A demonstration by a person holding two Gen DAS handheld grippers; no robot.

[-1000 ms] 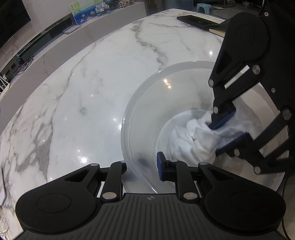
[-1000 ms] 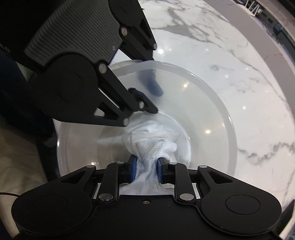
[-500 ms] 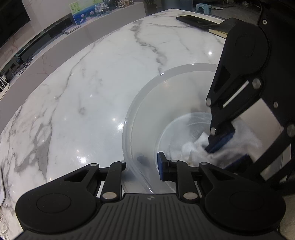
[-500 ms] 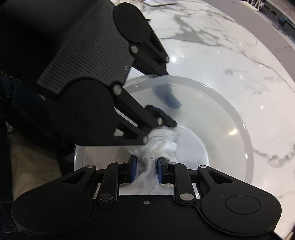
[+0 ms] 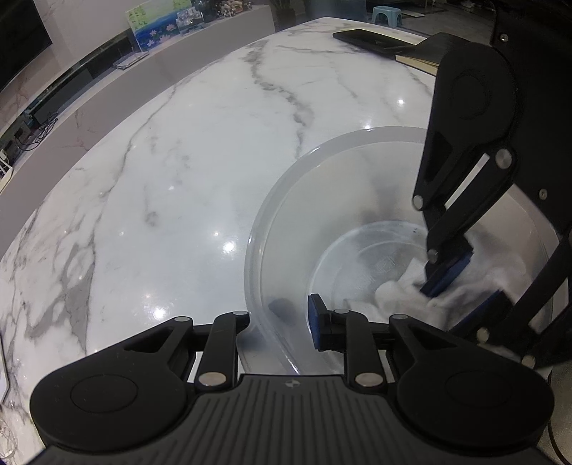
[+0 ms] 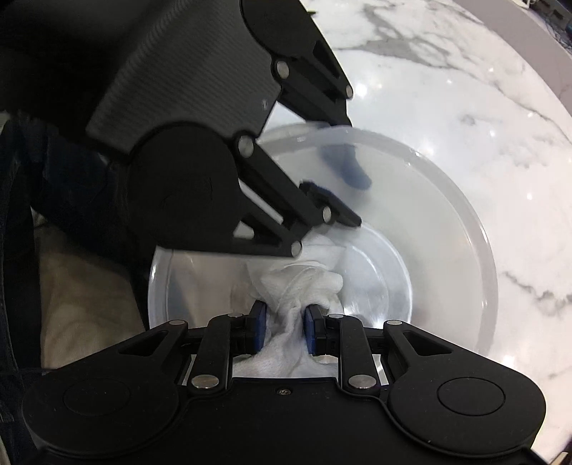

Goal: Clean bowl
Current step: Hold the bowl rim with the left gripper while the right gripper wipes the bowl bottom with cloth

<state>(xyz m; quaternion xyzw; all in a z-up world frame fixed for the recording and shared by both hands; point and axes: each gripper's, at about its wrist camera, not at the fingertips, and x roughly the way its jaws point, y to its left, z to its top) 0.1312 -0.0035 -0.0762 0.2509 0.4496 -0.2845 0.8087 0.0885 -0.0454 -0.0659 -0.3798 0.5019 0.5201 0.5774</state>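
Observation:
A clear plastic bowl [image 5: 286, 200] stands on the white marble table [image 5: 178, 179]. My left gripper [image 5: 282, 318] is shut on the bowl's near wall, one finger inside and one outside. My right gripper [image 6: 283, 323] is shut on a bunched white cloth [image 6: 304, 282] and presses it against the bowl's bottom [image 6: 379, 272]. In the left wrist view the cloth [image 5: 397, 293] lies at the lower right of the bowl floor, under the right gripper [image 5: 461, 282]. In the right wrist view the left gripper [image 6: 343, 186] straddles the bowl's far rim [image 6: 447, 193].
A dark tablet [image 5: 368, 37] and a dark-covered book [image 5: 422, 57] lie at the table's far right edge. A grey counter with a picture [image 5: 153, 25] runs along the far left. A beige cloth [image 6: 78, 300] lies left of the bowl.
The right gripper has dragged the cloth across the bowl floor toward the right side in the left wrist view, and a printed mark on the floor now shows. The left gripper holds its grip.

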